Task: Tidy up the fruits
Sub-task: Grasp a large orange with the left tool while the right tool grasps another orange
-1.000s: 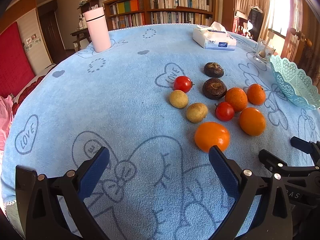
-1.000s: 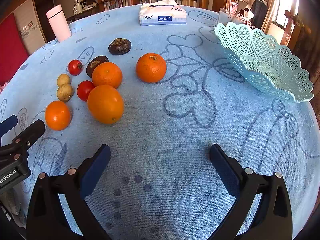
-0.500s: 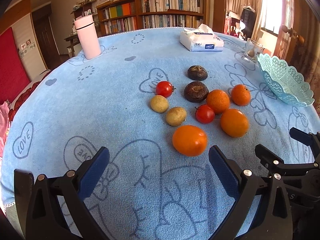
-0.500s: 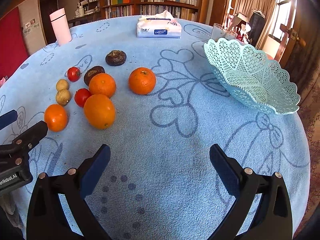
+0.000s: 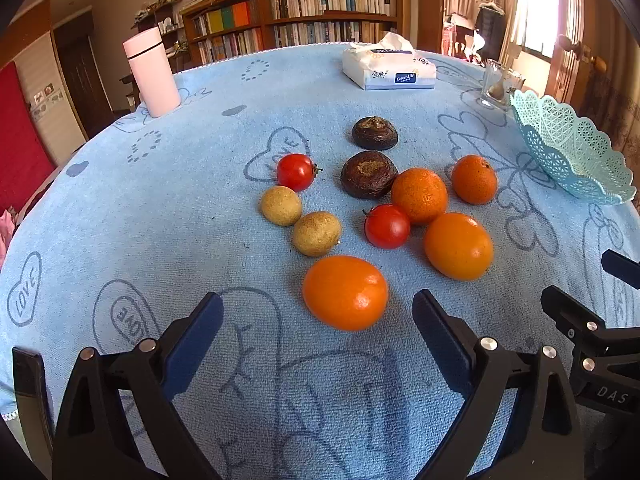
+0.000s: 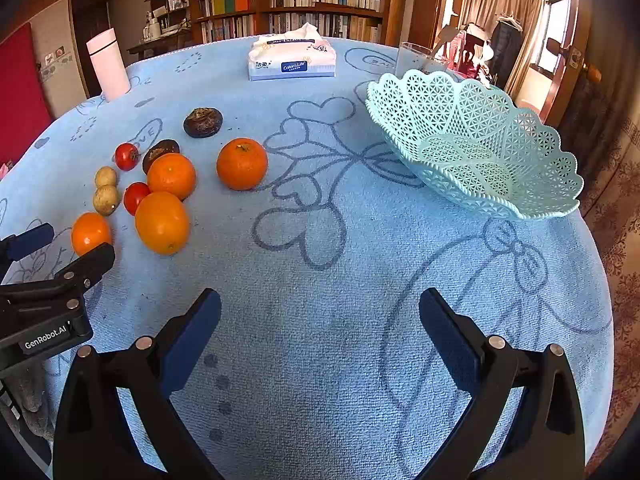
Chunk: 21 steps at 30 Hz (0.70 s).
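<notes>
I hold two grippers over a round table covered in a pale blue towelling cloth printed with hearts. Both pairs of jaws stand wide open and grip nothing.

Through my left gripper I see the fruit lying loose on the cloth. Nearest, at about one o'clock from the gap between my left fingers, lies a large smooth orange oval fruit. Its long axis runs roughly nine to three, across my line of approach, so my jaws would close on its long ends. Beyond it at twelve o'clock sit two small tan round fruits, two red cherry tomatoes, two dark brown wrinkled fruits and three more orange citrus fruits, all clustered together, some touching.

Through my right gripper only bare cloth lies between the fingers. The same fruit cluster sits away at ten o'clock, and a pale turquoise lattice plastic basket, empty, stands at one o'clock.

I judge my left gripper the nearer to the oval fruit, and my right the nearer to the basket. No fruit is in the basket yet, so the task looks barely begun.

A pink cylindrical flask and a white tissue pack stand at the far edge.
</notes>
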Motion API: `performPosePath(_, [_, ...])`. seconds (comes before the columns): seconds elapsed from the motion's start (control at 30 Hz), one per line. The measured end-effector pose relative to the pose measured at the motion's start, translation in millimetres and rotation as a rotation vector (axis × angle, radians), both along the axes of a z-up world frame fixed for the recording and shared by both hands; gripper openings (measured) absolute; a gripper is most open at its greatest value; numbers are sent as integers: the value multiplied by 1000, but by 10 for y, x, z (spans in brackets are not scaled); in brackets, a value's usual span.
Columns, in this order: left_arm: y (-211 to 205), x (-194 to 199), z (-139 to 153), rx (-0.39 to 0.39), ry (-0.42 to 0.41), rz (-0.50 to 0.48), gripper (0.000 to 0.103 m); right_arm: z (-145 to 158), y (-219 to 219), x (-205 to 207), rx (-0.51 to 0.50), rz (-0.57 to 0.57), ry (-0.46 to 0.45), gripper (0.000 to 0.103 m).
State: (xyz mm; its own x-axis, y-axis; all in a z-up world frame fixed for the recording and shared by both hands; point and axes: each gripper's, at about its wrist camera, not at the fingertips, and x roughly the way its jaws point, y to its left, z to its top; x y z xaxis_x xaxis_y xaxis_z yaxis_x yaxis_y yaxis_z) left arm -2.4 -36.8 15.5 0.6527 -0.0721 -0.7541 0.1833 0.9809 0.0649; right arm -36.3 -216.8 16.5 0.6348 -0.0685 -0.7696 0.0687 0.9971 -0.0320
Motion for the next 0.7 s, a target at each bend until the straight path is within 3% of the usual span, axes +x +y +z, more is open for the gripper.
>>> performPosePath(0.13, [17, 67, -46, -23, 22, 7, 79, -6, 44, 17, 4, 16, 4, 101])
performPosePath(0.23, [39, 80, -43, -50, 22, -5, 61, -8, 79, 34, 17, 28, 9, 101])
performPosePath(0.3, [46, 61, -24, -57, 11, -11, 43, -3, 106, 46, 23, 36, 10, 101])
performPosePath(0.53, [192, -4, 54, -83, -8, 9, 42, 30, 276, 85, 12, 71, 4, 101])
performPosePath(0.7, [323, -57, 154, -56, -49, 38, 43, 47, 441, 139, 2, 101, 3, 101])
